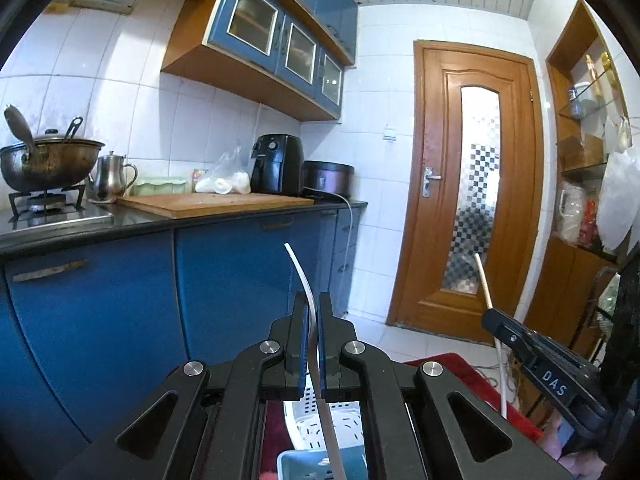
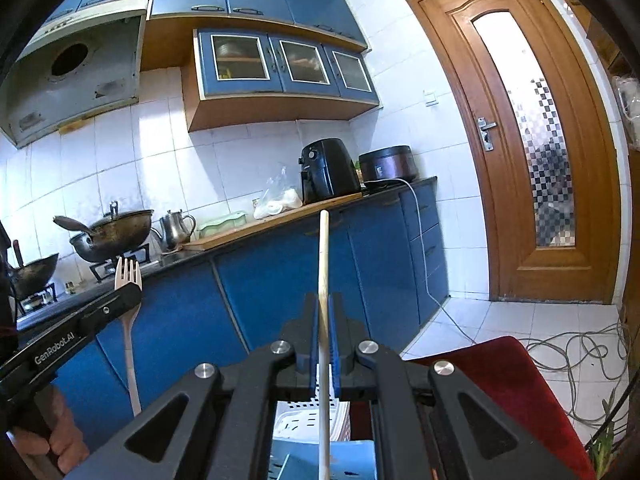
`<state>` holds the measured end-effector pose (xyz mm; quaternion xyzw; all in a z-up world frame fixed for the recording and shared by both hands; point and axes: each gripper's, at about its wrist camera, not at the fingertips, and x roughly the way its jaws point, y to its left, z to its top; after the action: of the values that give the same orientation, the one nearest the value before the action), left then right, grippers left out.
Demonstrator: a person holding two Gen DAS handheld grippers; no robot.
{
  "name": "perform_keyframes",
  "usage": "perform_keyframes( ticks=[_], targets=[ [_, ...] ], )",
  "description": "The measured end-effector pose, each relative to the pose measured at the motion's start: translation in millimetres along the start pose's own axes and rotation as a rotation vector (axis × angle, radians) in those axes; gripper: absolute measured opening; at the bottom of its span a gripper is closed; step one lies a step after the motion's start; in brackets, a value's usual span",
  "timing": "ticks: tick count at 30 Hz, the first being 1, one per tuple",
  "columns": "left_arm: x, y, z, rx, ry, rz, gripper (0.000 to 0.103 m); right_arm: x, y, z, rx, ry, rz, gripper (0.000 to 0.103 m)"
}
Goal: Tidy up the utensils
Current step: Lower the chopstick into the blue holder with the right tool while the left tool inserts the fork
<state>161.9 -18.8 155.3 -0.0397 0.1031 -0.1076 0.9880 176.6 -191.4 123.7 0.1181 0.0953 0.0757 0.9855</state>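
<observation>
My left gripper (image 1: 313, 320) pinches the pale plastic fork (image 1: 298, 270) edge-on, tines above the jaws, handle hanging below toward the white basket (image 1: 310, 426) and blue basket (image 1: 298, 466). My right gripper (image 2: 324, 320) clamps an upright wooden chopstick (image 2: 323, 256). I judge each should descend vertically into separate compartments before I release.

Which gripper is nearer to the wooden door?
Right. The right gripper, shut on a chopstick, is on the door's side. The left gripper, shut on a plastic fork, is farther away, toward the stove.
</observation>
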Motion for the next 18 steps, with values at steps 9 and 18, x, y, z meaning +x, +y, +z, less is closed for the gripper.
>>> perform_keyframes(
  ticks=[9,18],
  targets=[
    [16.1,1.8,-27.8,-0.01,0.002,0.01,0.003,12.2,13.1,-25.0,-0.111,-0.037,-0.056,0.006],
    [19.4,-2.7,-44.7,0.01,0.04,-0.005,0.003,7.9,10.6,-34.6,-0.123,-0.009,-0.06,0.006]
  ],
)
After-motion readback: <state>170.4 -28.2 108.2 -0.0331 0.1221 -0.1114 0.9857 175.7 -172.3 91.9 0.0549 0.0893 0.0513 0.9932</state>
